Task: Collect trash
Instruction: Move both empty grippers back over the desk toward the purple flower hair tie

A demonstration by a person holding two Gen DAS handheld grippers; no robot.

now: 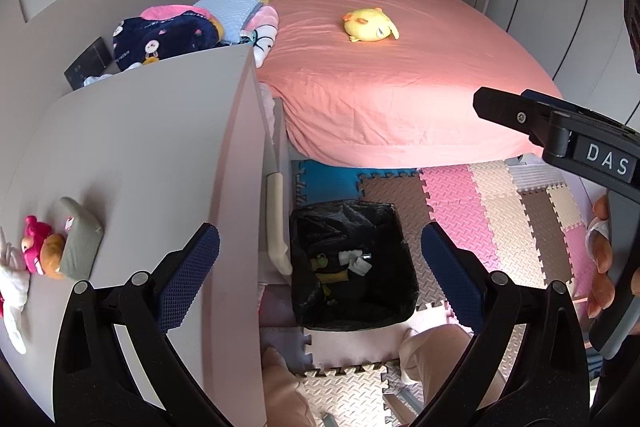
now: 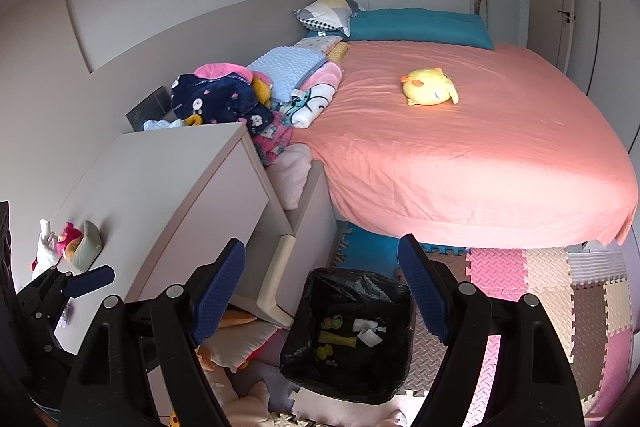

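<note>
A bin lined with a black bag (image 1: 394, 287) (image 2: 384, 379) stands on the floor between the white cabinet and the bed. Inside lie crumpled white paper (image 1: 354, 261) (image 2: 368, 333) and yellow-green wrappers (image 2: 336, 339). My left gripper (image 1: 320, 239) hovers above the bin, its blue pads wide apart with nothing between them. My right gripper (image 2: 322, 245) also hangs over the bin, open and empty. In the left wrist view the right gripper (image 1: 500, 103) shows side-on at the right edge. The left gripper (image 2: 76, 279) appears at the lower left of the right wrist view.
A white cabinet (image 1: 160, 155) (image 2: 168, 187) left of the bin carries small plush toys (image 1: 40, 251). A bed with a pink sheet (image 1: 380, 75), a yellow plush (image 2: 430, 87) and piled blankets (image 2: 224, 99) lies beyond. Foam mat tiles (image 1: 500, 211) cover the floor. A hand (image 1: 600, 259) holds the right gripper.
</note>
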